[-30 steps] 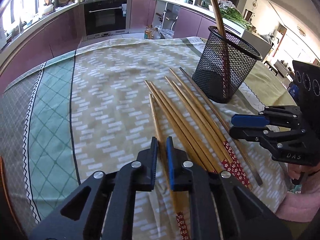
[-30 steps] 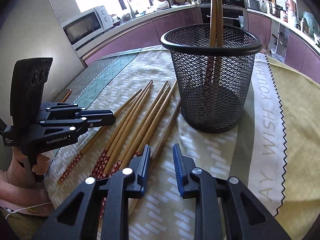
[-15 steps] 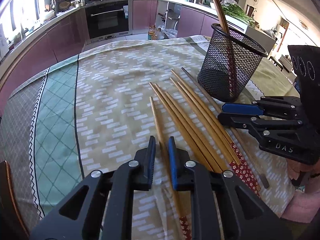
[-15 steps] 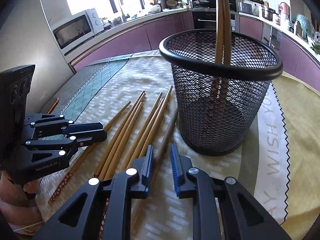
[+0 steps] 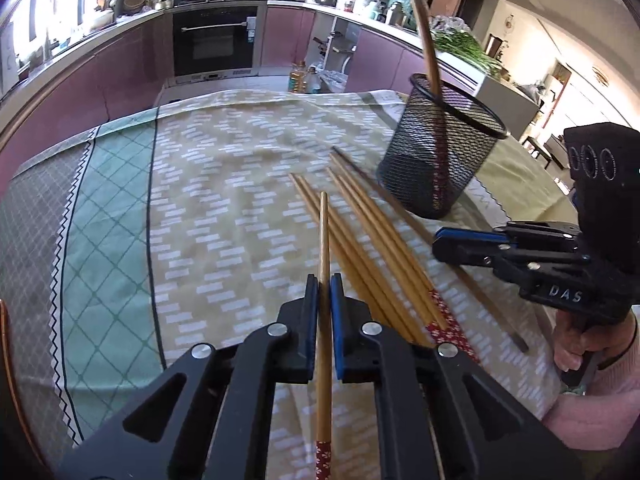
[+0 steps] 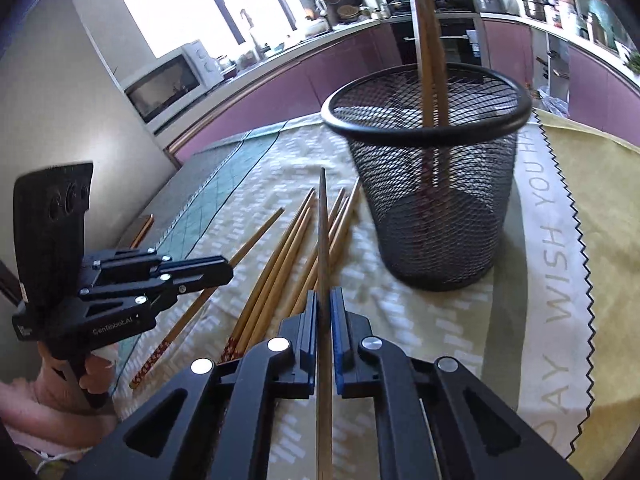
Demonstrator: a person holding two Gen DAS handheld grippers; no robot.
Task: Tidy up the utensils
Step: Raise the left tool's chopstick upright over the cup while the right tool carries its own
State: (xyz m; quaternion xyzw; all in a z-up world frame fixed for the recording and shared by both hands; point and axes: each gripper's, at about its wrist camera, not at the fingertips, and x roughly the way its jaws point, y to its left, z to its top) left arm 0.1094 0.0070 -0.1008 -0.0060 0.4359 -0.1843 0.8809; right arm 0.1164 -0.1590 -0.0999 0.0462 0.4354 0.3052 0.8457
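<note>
We are in a kitchen, at a tabletop (image 5: 240, 184) with a patterned cloth. Our left gripper (image 5: 324, 292) fingers pinch one chopstick (image 5: 324, 240). Our right gripper (image 6: 324, 306) fingers pinch a darker chopstick (image 6: 323, 232). The mesh cup (image 6: 432, 184) stands far right. We should lift both high, tip them upright, then drop them in gently.

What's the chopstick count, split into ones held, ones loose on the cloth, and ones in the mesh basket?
Held: 2, a light chopstick in the left tongs and a dark chopstick in the right tongs
Loose chopsticks on the tablecloth: 4
Standing chopsticks in the mesh basket: 2
Total: 8
</note>
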